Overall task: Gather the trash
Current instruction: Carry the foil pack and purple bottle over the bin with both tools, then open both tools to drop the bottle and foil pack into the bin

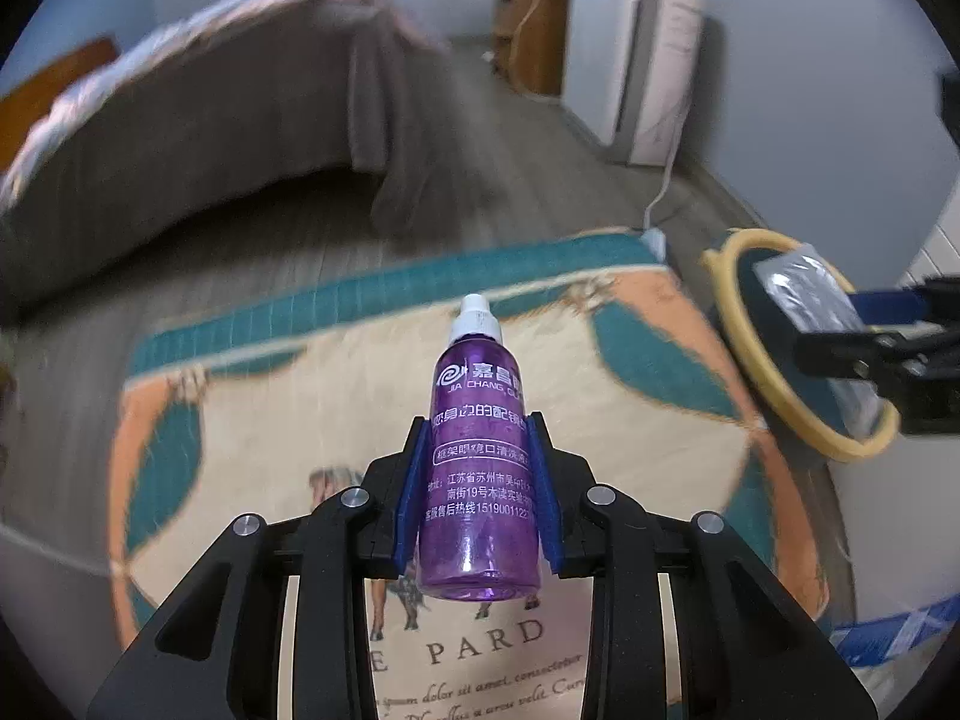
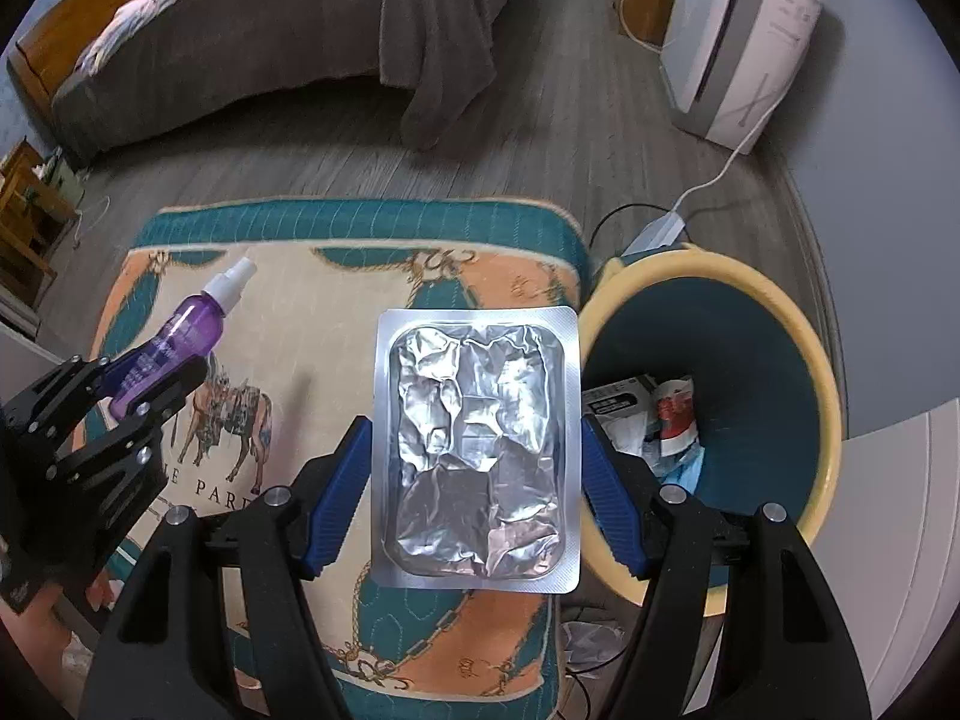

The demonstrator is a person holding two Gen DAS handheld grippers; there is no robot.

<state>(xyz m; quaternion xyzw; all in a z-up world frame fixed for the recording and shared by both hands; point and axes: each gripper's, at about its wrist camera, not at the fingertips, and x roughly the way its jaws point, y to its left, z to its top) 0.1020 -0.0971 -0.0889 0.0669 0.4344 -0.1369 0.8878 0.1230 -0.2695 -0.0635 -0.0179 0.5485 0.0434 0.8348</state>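
Both pieces of trash are already picked up and neither is binned yet. The left tool (image 1: 480, 480) pinches a purple spray bottle (image 1: 480, 456) around its lower body, pads pressed on both sides; the bottle's long axis runs along the fingers, white nozzle pointing away toward twelve o'clock in the left wrist view, base nearest the camera. The right tool (image 2: 474, 480) clamps a silver foil blister pack (image 2: 477, 450) across its width, its long axis also running along the fingers toward twelve o'clock, crinkled foil face toward the camera. Both are held above the patterned rug (image 2: 336, 276). The yellow-rimmed trash bin (image 2: 828, 396) stands just beside the rug at three o'clock of the pack, with paper scraps already inside. Remaining, as I judge it: carry each item over the bin and let go.
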